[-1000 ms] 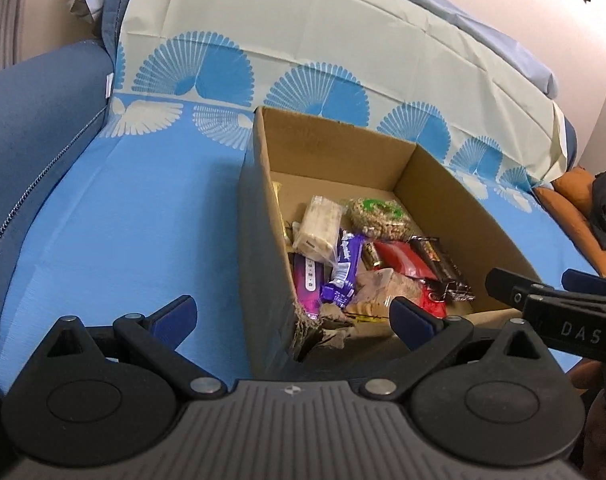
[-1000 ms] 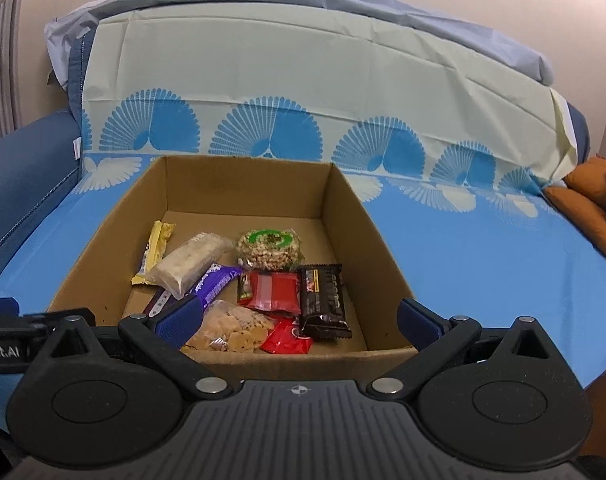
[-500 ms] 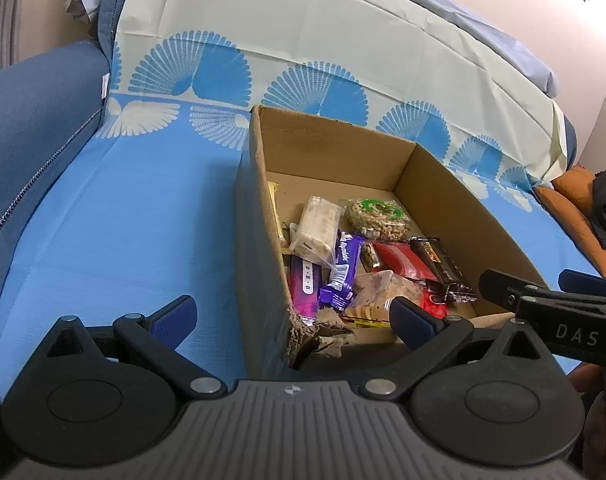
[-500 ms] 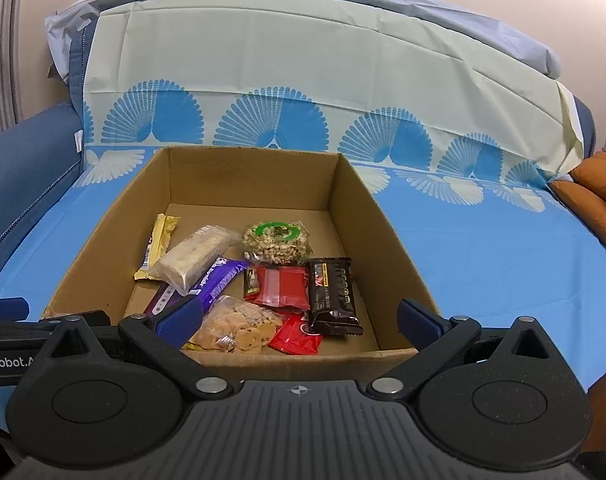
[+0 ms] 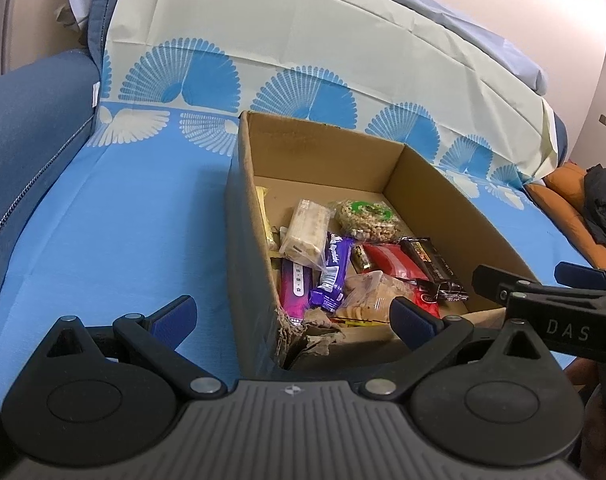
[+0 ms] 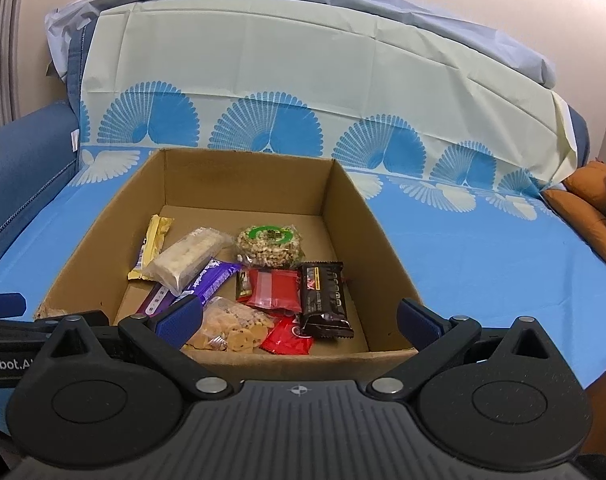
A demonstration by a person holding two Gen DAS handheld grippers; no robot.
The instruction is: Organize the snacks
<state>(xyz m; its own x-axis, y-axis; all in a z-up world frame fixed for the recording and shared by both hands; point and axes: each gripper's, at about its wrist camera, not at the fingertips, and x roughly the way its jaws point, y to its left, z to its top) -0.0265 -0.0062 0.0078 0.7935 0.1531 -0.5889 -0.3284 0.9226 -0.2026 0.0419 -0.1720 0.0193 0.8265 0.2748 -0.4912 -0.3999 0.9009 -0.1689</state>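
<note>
An open cardboard box [image 6: 345,216] [image 5: 443,200] sits on a blue cloth and holds several snacks: a round nut cake [image 6: 269,245], a white rice bar [image 6: 187,256], a purple chocolate bar [image 6: 211,280], a red packet [image 6: 275,290], a dark bar [image 6: 325,300], a cookie bag [image 6: 233,326]. My right gripper [image 6: 299,316] is open just before the box's near wall, nothing between its fingers. My left gripper [image 5: 291,316] is open at the box's torn near-left corner [image 5: 303,330], holding nothing. The right gripper's body shows in the left wrist view [image 5: 543,300].
The blue cloth [image 6: 483,256] covers a sofa seat, with a pale fan-patterned sheet [image 6: 283,80] over the backrest. A blue armrest [image 5: 27,120] rises on the left. An orange cushion [image 5: 571,208] with dark fabric lies at the right.
Both grippers have lifted slightly, so I look down into the box more steeply. Both stay open and the snacks have not moved.
</note>
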